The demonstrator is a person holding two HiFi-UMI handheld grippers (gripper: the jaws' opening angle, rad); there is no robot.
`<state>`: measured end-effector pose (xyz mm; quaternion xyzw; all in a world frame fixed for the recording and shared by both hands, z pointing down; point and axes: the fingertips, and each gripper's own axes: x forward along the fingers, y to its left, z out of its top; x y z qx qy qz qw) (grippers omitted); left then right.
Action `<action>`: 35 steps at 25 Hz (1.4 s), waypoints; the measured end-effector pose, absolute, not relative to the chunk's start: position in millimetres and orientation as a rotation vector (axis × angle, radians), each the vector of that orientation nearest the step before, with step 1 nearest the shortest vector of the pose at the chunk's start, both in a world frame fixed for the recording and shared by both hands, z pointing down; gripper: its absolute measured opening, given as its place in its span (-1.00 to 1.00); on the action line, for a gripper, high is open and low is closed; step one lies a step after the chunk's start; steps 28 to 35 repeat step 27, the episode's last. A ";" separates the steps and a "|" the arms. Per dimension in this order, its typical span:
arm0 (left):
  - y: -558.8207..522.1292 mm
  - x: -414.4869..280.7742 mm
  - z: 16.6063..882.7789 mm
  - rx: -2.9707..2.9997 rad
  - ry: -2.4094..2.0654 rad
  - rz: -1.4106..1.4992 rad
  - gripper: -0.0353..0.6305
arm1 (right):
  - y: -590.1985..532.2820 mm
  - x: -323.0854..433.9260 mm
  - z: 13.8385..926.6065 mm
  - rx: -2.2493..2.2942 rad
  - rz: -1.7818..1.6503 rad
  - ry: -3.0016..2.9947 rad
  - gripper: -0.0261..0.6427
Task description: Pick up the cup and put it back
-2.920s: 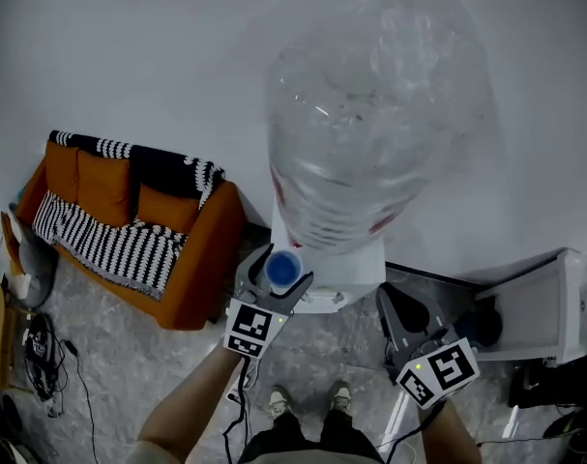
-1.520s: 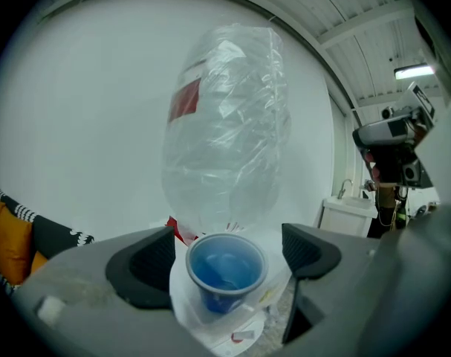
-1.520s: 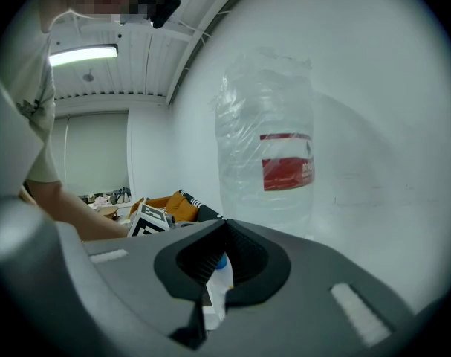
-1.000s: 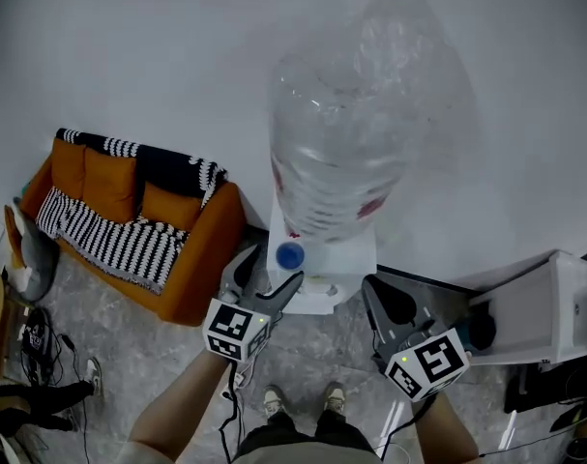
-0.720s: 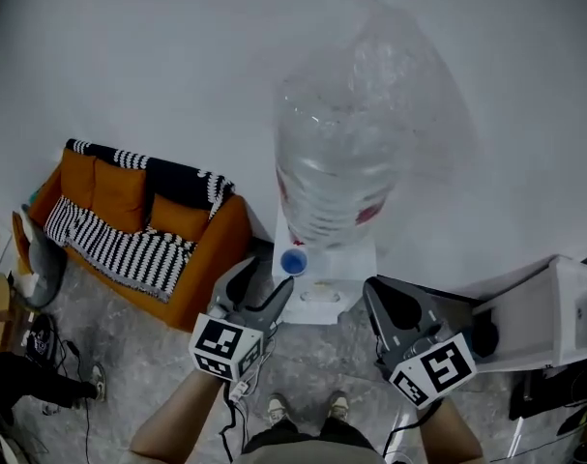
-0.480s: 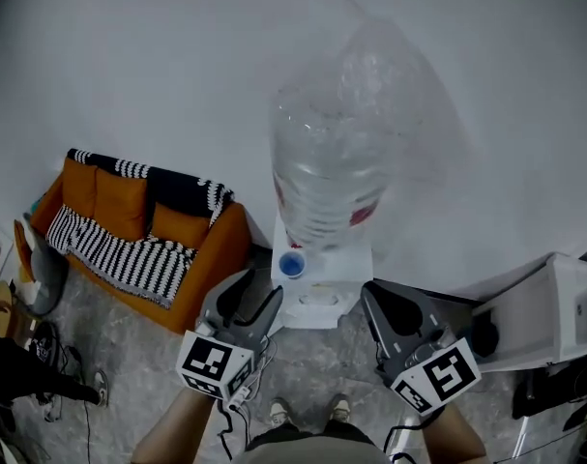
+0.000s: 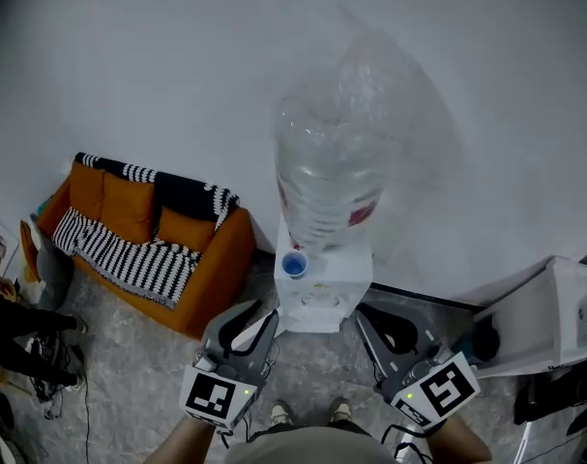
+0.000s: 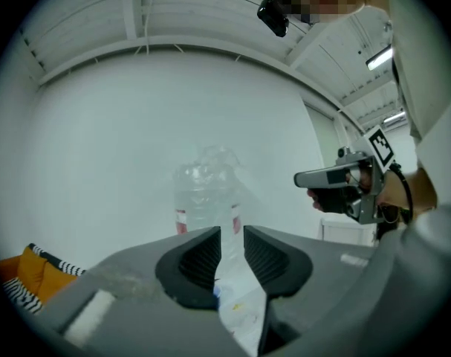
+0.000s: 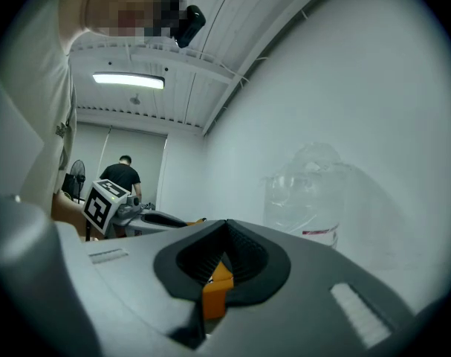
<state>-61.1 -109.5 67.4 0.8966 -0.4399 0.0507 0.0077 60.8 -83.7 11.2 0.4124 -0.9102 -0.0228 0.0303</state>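
Left gripper (image 7: 262, 311) has backed off to lower centre, its jaws just closing to a slit on nothing. Blue cup (image 7: 293, 264) sits on the water dispenser (image 7: 324, 296) mid-frame. Right gripper (image 7: 370, 315) is pinched together, empty. We judge the put-back done.

Earlier the left claw (image 7: 259, 314) had the blue cup (image 7: 294, 265) clamped right at the water dispenser (image 7: 322, 303) — the cup now sits free on the dispenser, and the claw has let go and backed off toward the person, well clear of it. Its jaws have just been closing, down to a narrow gap with nothing between them, and the right claw (image 7: 367, 317) has pulled back from the dispenser too. A bystander's legs (image 7: 17, 322) have come in at the left edge of the head view.
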 end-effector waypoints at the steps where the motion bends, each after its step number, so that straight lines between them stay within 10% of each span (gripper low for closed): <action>1: -108.4 -65.6 66.1 2.779 -1.416 0.143 -0.57 | -81.2 59.7 12.8 1.259 -0.065 -2.807 -0.91; 12: -82.0 -69.5 67.7 2.782 -1.441 0.183 -0.88 | -63.2 51.4 26.3 1.188 -0.014 -2.830 -0.91; 35: -68.4 -70.7 60.6 2.746 -1.481 0.175 -0.88 | -58.9 48.6 18.5 1.194 -0.017 -2.850 -0.91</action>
